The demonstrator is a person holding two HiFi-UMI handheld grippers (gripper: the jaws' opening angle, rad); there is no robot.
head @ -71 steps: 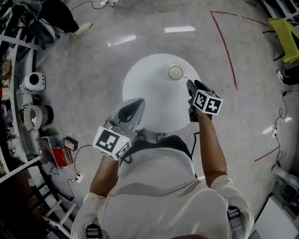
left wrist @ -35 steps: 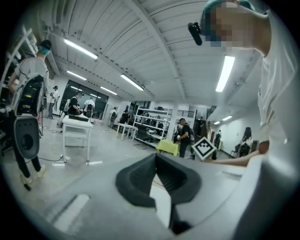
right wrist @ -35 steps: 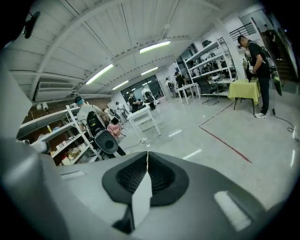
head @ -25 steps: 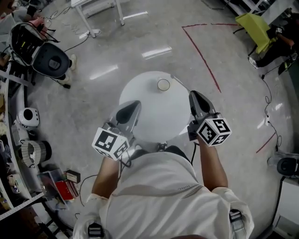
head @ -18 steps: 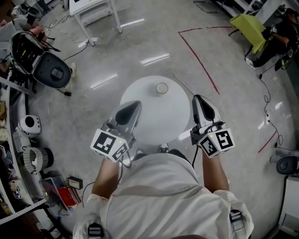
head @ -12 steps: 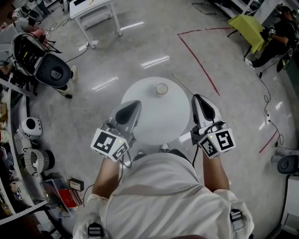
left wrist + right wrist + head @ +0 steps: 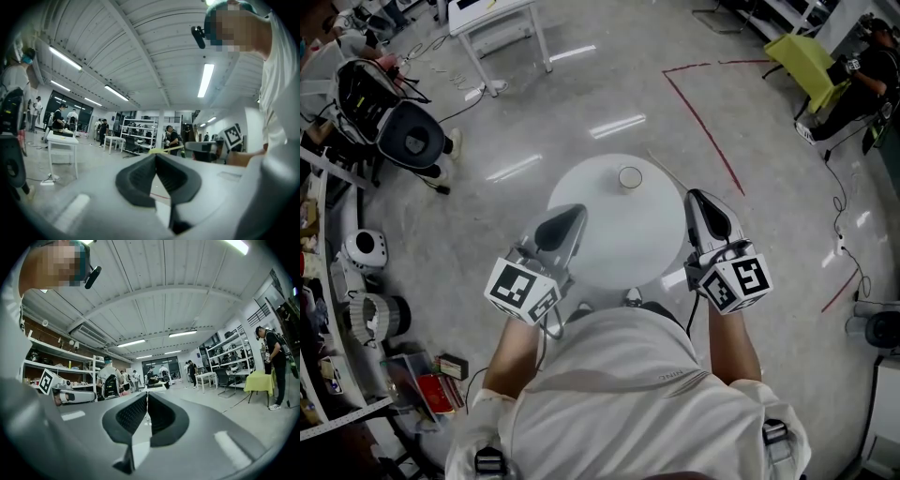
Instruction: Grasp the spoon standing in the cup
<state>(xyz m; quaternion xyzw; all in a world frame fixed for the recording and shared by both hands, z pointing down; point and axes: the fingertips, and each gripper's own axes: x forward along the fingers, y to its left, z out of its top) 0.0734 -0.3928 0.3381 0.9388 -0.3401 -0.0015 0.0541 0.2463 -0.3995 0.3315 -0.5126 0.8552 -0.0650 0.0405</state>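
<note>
A small pale cup [image 7: 629, 177] stands near the far edge of the round white table [image 7: 614, 244]. A thin pale line slants off to the cup's right; I cannot tell if it is the spoon. My left gripper [image 7: 571, 213] hovers over the table's near left, shut and empty. My right gripper [image 7: 702, 198] is held at the table's right edge, also shut on nothing. Both sit well short of the cup. In the left gripper view the left gripper [image 7: 155, 156] points out into the room, as does the right gripper [image 7: 147, 398] in its own view; neither shows the cup.
Red tape lines [image 7: 703, 131] cross the grey floor beyond the table. A yellow-green chair [image 7: 802, 58] stands far right, a black chair [image 7: 411, 136] far left, a white table [image 7: 492, 14] at the back. Shelves and clutter [image 7: 356, 309] line the left side.
My right gripper has drawn back from beside the cup to the table's right edge. The head view has shifted, so the table and cup sit lower in view. Both grippers stay shut.
</note>
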